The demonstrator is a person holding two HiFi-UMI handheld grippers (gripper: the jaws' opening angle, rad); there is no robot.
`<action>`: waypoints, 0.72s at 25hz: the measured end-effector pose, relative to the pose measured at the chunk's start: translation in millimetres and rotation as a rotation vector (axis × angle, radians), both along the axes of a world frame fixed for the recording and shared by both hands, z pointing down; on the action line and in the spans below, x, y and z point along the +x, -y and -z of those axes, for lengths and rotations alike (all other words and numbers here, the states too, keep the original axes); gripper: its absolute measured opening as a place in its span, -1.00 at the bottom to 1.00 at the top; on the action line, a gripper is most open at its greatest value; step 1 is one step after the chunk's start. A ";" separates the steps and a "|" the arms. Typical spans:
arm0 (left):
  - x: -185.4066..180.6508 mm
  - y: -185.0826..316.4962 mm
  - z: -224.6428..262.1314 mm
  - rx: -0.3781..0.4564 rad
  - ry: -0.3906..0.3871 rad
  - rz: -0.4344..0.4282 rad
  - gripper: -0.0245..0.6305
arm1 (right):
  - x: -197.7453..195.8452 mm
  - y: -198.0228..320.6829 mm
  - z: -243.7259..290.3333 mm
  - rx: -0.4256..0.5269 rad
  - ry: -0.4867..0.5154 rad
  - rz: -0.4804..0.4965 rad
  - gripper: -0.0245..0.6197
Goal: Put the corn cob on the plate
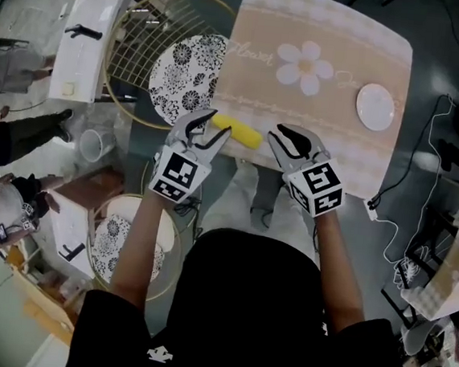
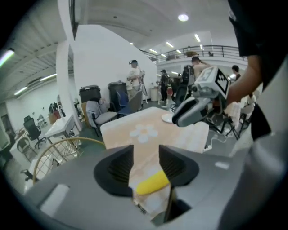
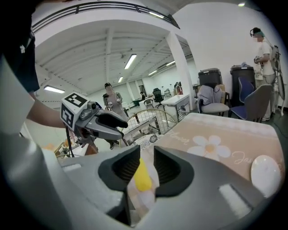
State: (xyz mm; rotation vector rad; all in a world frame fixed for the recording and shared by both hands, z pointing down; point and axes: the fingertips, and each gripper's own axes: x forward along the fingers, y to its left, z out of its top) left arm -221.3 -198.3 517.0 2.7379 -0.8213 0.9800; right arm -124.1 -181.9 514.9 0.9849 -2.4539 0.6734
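A yellow corn cob [image 1: 236, 131] lies on the beige flowered tablecloth [image 1: 332, 35], close to the table's near left edge. The small white plate [image 1: 375, 106] sits near the cloth's right side and holds nothing. My left gripper [image 1: 208, 134] hovers at the cob's left end, jaws apart. In the left gripper view the corn cob [image 2: 153, 183] shows through the gap of the left gripper [image 2: 146, 161], untouched by the pads. My right gripper [image 1: 292, 140] is just right of the cob with a narrow gap. The corn cob [image 3: 143, 179] shows beyond the right gripper [image 3: 141, 166].
A black-and-white patterned plate [image 1: 193, 74] rests on a round gold wire rack [image 1: 142, 41] left of the table. A second patterned dish [image 1: 119, 237] sits lower left. A white cable and plug [image 1: 372, 208] hang off the table's right corner. People stand in the background.
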 end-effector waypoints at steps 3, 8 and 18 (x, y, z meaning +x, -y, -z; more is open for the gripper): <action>-10.5 -6.1 -34.5 -0.056 0.065 -0.046 -0.26 | -11.5 -7.4 -23.4 -0.043 -0.036 0.049 -0.55; -26.1 -19.6 -87.9 -0.130 0.221 -0.195 -0.23 | -28.5 -22.2 -59.3 -0.107 -0.103 0.124 -0.39; -44.8 -29.1 -163.9 -0.196 0.442 -0.457 -0.09 | -50.9 -38.5 -125.4 -0.163 -0.242 0.224 -0.14</action>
